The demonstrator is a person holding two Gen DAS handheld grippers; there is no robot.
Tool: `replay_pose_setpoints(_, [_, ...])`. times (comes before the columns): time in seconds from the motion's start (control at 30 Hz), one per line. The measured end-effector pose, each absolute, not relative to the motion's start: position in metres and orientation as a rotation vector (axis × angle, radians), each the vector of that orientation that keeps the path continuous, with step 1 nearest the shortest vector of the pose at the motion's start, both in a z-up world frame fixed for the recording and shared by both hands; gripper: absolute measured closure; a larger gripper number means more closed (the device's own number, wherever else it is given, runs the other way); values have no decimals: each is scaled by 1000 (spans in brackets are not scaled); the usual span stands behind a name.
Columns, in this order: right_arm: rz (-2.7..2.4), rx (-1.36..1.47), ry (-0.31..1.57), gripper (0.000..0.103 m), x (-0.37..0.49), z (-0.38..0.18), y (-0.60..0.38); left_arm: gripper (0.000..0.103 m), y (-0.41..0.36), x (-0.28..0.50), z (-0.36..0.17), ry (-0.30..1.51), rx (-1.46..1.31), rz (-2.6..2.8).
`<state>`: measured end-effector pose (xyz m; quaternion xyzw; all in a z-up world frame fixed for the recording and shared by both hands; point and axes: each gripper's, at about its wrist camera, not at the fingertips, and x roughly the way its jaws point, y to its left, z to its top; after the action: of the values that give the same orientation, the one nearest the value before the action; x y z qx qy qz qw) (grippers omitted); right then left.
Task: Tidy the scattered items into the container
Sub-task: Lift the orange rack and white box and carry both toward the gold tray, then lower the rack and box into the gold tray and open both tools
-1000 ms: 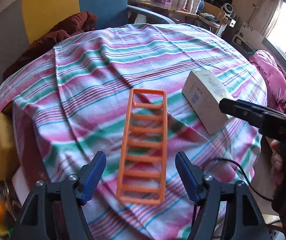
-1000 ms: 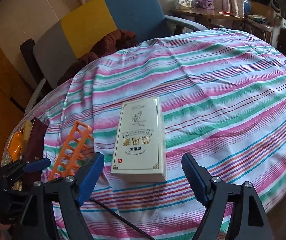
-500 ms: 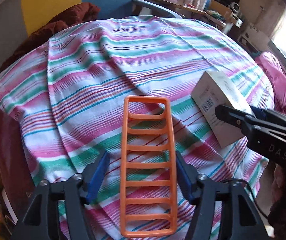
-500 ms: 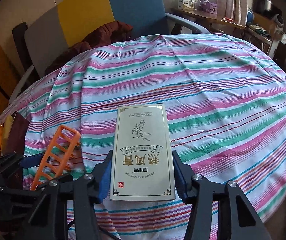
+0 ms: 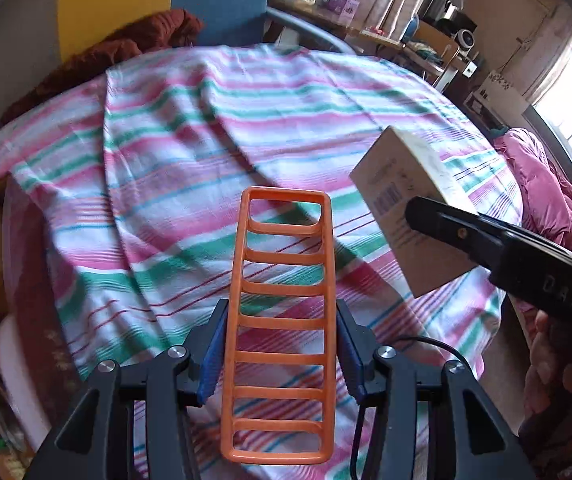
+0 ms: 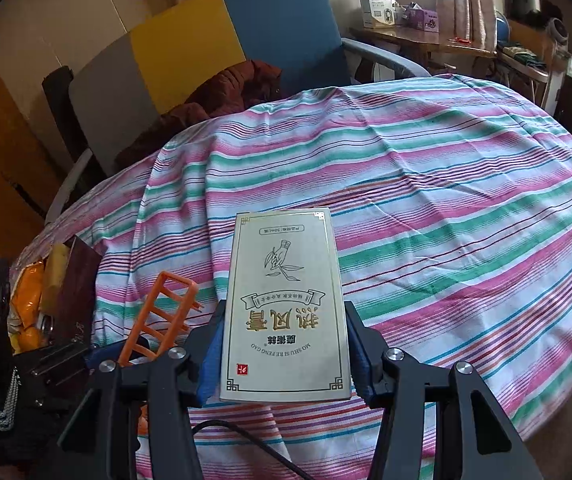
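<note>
The left hand-held gripper (image 5: 280, 356) has the orange rack (image 5: 282, 320) between its blue pads (image 5: 211, 354), one pad against each long side rail. Its jaws are closing on the rack, and the pads look to be touching the rails already. The rack runs straight out from the jaws, over the striped cloth (image 5: 190, 152) that covers the round bench. Whether the rack's far end is off the cloth is hard to tell from here.

The right hand-held gripper (image 6: 284, 354) is pinching the cream box (image 6: 284, 304) across its width, pads flat on both long edges near the end closest to the camera. In the left wrist view the box (image 5: 402, 208) is tilted and raised clear of the cloth, with the right gripper's black finger (image 5: 446, 224) across its side and a barcode showing on one face. Part of a person's hand (image 5: 554, 356) shows below that gripper at the right edge.

At the bench's left edge, seen from the right wrist, sits a dark container (image 6: 76, 292) with yellow and orange items (image 6: 30, 292) in it. It stands just beyond the rack (image 6: 162, 320), apart from both held things. A blue and yellow chair (image 6: 246, 48) with a dark red garment (image 6: 222, 96) on it stands behind the bench.
</note>
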<state>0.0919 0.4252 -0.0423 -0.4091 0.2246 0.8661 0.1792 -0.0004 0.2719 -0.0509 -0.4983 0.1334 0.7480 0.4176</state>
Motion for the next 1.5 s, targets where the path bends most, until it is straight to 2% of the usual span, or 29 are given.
replay_pose_setpoints(0.3, [2627, -1169, 695, 50, 72, -8, 372, 53, 173, -2, -4, 246, -1173, 2059])
replay_pose_setpoints(0.53, [2824, -1263, 648, 50, 31, 13, 298, 53, 89, -8, -14, 172, -1278, 2164])
replay_pose_setpoints(0.77, [2903, -1410, 546, 50, -10, 5, 235, 52, 68, -4, -42, 143, -1346, 2127])
replay_pose_setpoints(0.9, [2906, -1452, 481, 50, -25, -3, 217, 43, 66, -2, -47, 68, -1341, 2046])
replay_pose_setpoints(1.1, [2909, -1483, 416, 50, -44, -8, 202, 38, 67, 6, -45, 121, -1319, 2074])
replay_pose_setpoints(1.5, [2932, -1574, 305, 50, -57, -12, 186, 37, 6, -1, -31, -96, -1250, 2291])
